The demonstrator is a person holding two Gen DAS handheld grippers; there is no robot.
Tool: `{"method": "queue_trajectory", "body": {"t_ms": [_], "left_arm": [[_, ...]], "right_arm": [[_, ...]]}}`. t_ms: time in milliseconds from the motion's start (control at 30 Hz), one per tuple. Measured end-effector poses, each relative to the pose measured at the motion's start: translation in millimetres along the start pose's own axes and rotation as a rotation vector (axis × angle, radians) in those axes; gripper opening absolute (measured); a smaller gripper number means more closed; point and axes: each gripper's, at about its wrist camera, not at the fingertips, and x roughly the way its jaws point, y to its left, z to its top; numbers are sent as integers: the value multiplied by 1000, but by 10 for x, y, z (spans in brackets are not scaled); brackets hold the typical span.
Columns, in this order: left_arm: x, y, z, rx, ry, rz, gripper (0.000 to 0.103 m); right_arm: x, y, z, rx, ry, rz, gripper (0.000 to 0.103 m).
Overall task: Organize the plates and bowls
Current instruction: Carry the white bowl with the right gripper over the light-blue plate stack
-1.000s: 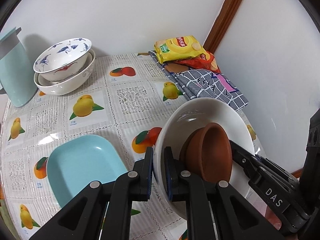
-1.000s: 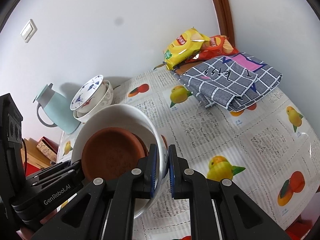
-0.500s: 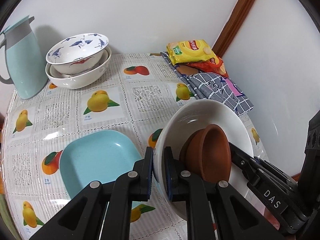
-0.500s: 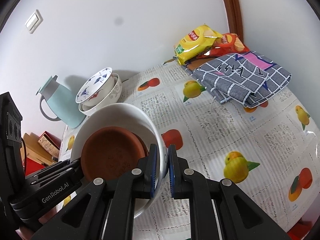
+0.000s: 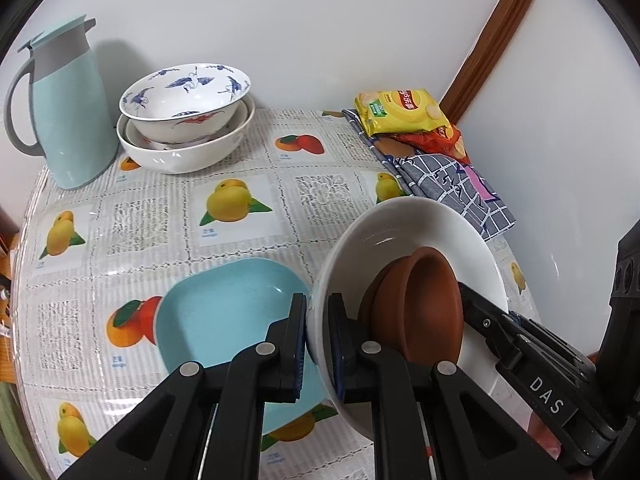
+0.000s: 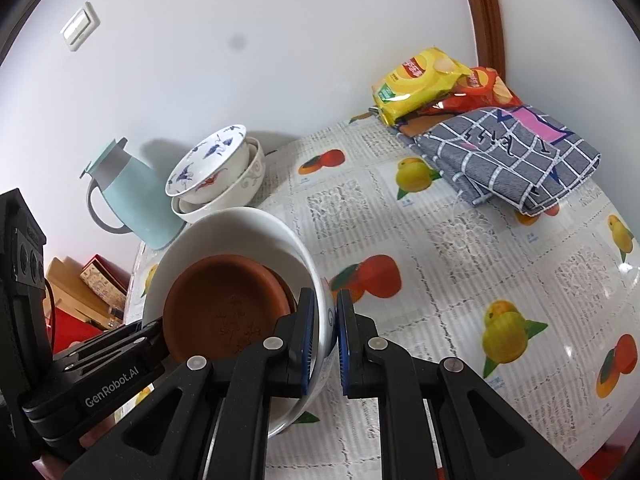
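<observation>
Both grippers hold one large white bowl (image 5: 424, 232) above the table, with brown clay dishes (image 5: 424, 304) stacked inside it. My left gripper (image 5: 318, 344) is shut on the bowl's left rim. On the opposite rim my right gripper (image 6: 324, 340) is shut on the white bowl (image 6: 240, 228), beside the brown dishes (image 6: 228, 300). A light blue square plate (image 5: 224, 320) lies on the tablecloth just left of the bowl. At the back stands a stack of bowls (image 5: 188, 120), topped by a blue-patterned bowl (image 6: 208, 164).
A pale blue jug (image 5: 68, 108) stands at the back left by the wall. Snack bags (image 5: 400, 112) and a folded checked cloth (image 5: 452, 184) lie at the back right corner. The round table (image 6: 460, 260) has a fruit-print cover. Boxes (image 6: 92, 280) sit on the floor beyond it.
Both grippers have carried the white bowl leftward across the table. The blue plate, bowl stack and jug now sit further right in the left wrist view.
</observation>
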Motion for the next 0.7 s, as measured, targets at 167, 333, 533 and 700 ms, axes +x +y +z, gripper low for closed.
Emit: {"method": "queue_trajectory", "body": {"t_ms": [167, 333, 533, 700], "left_arm": [[-46, 105, 16, -8, -4, 11, 11], [-82, 229, 15, -25, -9, 21, 11], [-79, 349, -8, -46, -3, 34, 11], [-87, 438, -20, -56, 0, 46, 11]], "right_arm": [[42, 94, -6, 4, 7, 20, 11], [87, 199, -13, -8, 13, 33, 11], [158, 314, -33, -21, 25, 45, 11], [224, 379, -50, -25, 35, 59, 11]]}}
